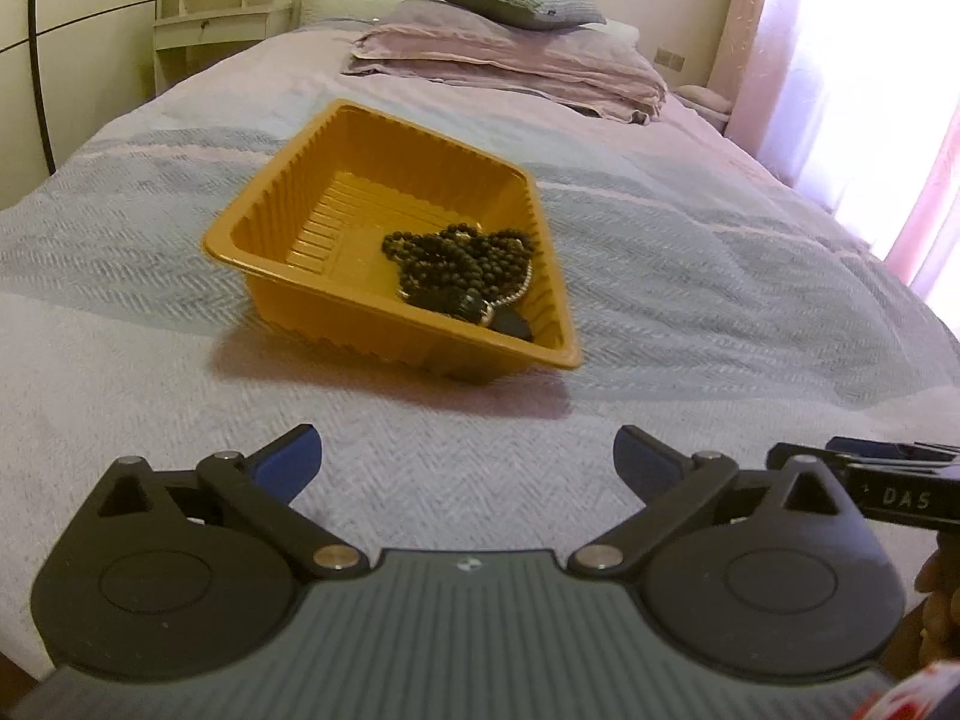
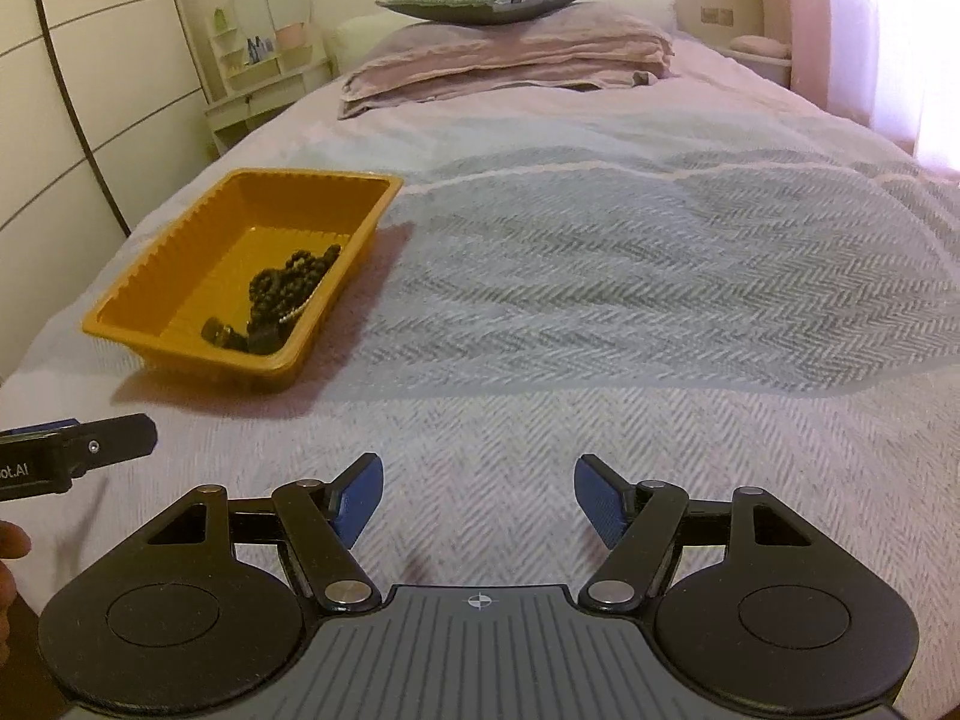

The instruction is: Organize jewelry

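orange plastic tray (image 1: 288, 228) sits on the bed (image 1: 690, 300), a heap of dark beaded jewelry (image 1: 465, 261) piled in its near right corner. left tongs (image 1: 465, 462) and right tongs (image 2: 477, 501) hover over the blanket, both apart and empty.

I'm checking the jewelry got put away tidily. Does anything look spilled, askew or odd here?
Nothing has spilled. The dark bead necklace lies bunched in one corner of the orange tray, tangled rather than laid out, with a light chain among the beads. The tray sits at an angle on the bedspread.
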The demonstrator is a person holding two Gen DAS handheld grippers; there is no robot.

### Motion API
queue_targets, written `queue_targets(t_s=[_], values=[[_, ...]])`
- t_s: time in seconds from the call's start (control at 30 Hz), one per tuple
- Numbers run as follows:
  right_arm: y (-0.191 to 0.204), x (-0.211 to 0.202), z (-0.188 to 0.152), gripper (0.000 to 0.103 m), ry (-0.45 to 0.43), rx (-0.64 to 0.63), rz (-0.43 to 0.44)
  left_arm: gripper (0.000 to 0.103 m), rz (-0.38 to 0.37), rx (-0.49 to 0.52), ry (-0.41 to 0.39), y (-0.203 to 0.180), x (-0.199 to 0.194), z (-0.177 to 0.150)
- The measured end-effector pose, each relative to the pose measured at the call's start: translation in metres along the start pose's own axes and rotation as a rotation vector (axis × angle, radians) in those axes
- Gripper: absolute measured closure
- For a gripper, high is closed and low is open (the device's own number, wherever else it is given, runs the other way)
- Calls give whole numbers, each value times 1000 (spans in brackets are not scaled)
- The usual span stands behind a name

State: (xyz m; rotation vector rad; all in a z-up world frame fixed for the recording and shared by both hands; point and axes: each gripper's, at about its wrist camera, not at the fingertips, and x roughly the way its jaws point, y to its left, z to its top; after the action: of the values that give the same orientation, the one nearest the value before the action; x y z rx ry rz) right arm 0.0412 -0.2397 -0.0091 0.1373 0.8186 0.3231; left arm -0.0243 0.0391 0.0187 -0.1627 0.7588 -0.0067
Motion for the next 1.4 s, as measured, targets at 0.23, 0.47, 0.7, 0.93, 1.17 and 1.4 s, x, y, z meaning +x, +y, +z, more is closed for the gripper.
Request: queue_targets(t_s=[0.23,0.47,0.7,0.93,1.17,1.4], values=[[11,-2,-6,32,5,-17,-12,0,2,23,12,-5,0,-9],[19,-6,-7,32,6,-31,-10,0,18,37,37,-9,4,-17],[19,-6,-6,32,5,-34,-9,0,44,65,35,-15,7,-19],[18,-4,-7,32,7,-36,-8,0,53,81,39,-20,10,-19],[16,-4,-7,32,9,-35,-10,0,55,84,39,-21,12,-20],[18,-3,-8,32,10,-43,-14,0,51,87,41,-22,13,-20]])
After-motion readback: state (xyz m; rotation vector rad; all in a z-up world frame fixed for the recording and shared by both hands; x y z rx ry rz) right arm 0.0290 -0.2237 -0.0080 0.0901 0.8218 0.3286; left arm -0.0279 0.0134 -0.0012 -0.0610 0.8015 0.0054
